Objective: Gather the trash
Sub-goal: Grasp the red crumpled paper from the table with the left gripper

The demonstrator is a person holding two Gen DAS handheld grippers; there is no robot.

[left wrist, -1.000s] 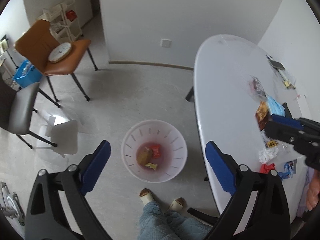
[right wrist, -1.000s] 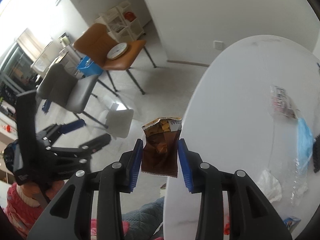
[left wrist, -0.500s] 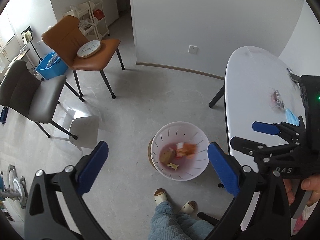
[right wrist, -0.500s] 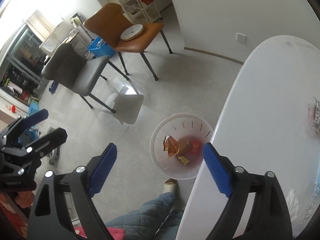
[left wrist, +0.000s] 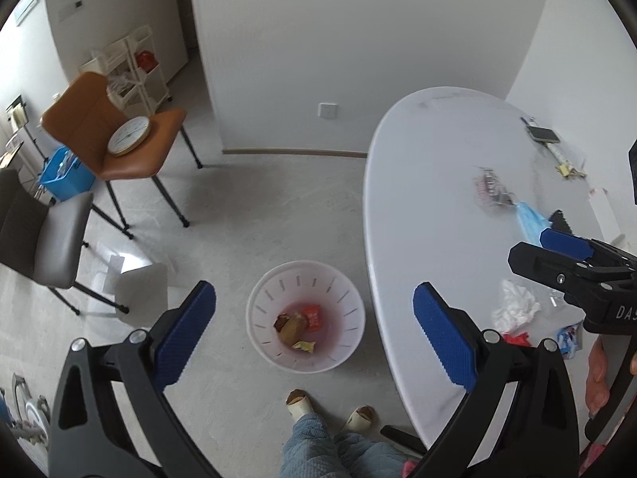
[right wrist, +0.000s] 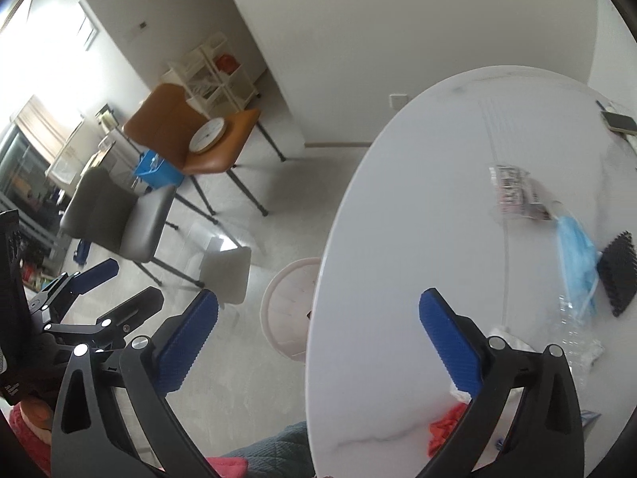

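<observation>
The table edge cuts off most of the bin in the right wrist view, so only its near rim and slotted white wall show there. From the left wrist view the bin is whole — round, thin white plastic, standing on the floor just beside the table, with a brown packet, a red wrapper and a yellow scrap lying in its bottom.

The left gripper hangs over the bin, its ribbed blue pads spread wide with nothing between them. The right gripper is over the table edge, its jaws opening and empty.

The oval table is smooth, glossy white. On it lie a crumpled white tissue, a blue face mask, a clear printed wrapper and a red scrap (half hidden behind a gripper finger). A clear plastic bottle is hard to make out against the tabletop.

The floor is pale grey — an orange chair carries a round clock, beside a grey chair.
</observation>
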